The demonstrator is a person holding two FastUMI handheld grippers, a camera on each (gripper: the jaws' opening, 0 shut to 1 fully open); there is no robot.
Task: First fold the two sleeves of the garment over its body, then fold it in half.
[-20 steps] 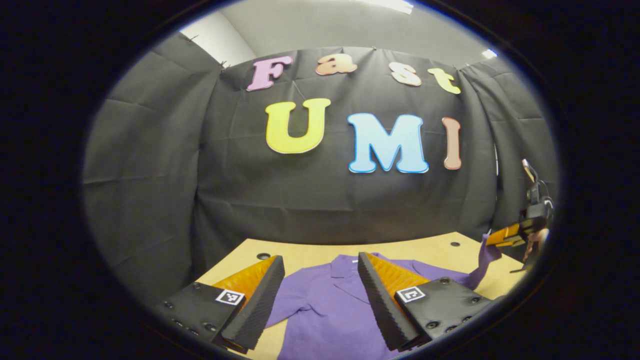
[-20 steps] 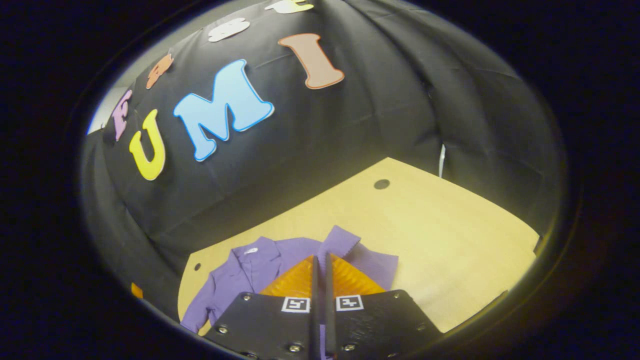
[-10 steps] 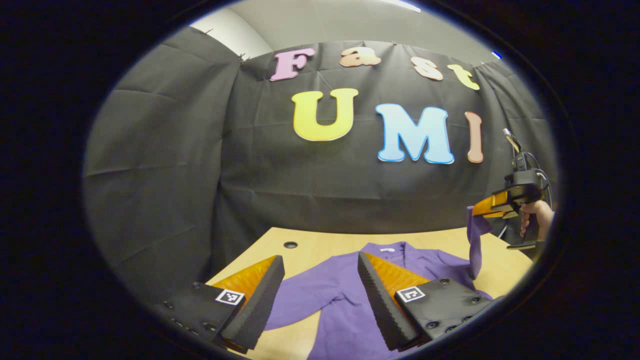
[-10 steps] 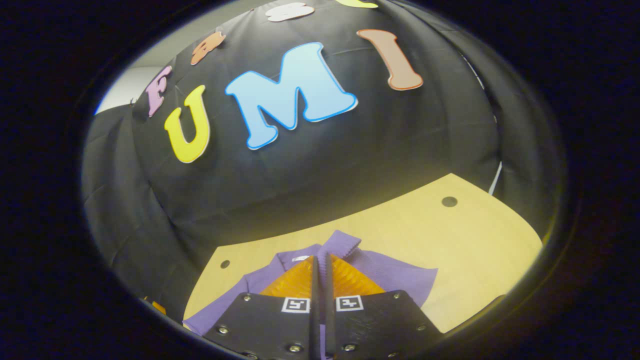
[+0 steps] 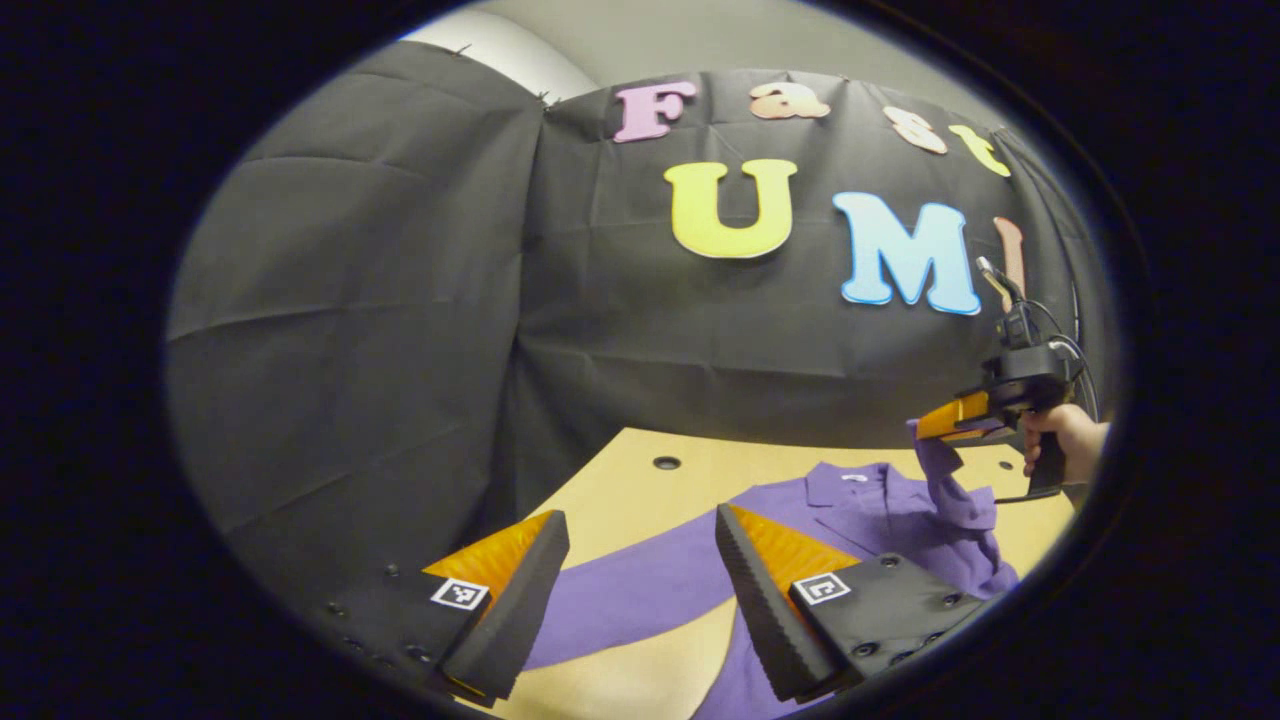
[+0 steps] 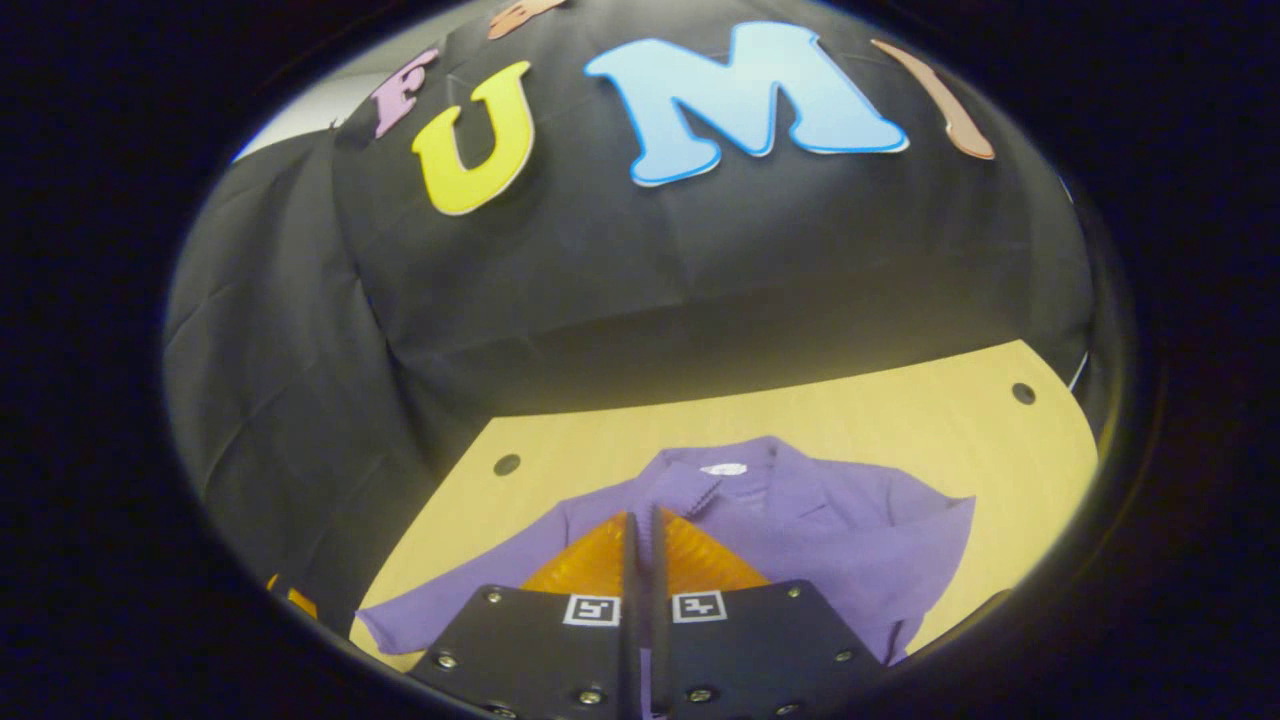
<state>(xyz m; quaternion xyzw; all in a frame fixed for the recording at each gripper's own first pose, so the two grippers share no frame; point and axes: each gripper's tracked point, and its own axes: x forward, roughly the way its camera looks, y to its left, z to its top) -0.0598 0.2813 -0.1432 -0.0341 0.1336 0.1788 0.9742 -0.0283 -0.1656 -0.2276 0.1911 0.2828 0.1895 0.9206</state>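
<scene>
— So, where on the desk (image 6: 900, 440)?

— Purple garment (image 6: 830, 540) spread flat on the pale wooden desk, collar toward the black cloth wall (image 5: 400, 330). Seen in the right gripper view: one long sleeve (image 6: 470, 590) stretched out flat toward the desk's left side, body lying central.

— And the other sleeve (image 5: 955, 480)?

— Lifted off the desk. Seen in the left gripper view at the far right: cuff pinched up in the right gripper (image 5: 935, 425), cloth hanging down from it onto the garment's body. Held by a hand (image 5: 1065, 440) wrapped round the grip.

— State of that gripper's fingers?

— Pressed together with only a thin seam between them in the right gripper view, purple cuff (image 6: 690, 485) poking out just past their tips. Clamped on the sleeve.

— And the left gripper (image 5: 640, 530)?

— Fingers spread wide apart, gripping nothing. Hovering above the desk's near edge, flat sleeve and bare wood visible through the gap between them.
</scene>
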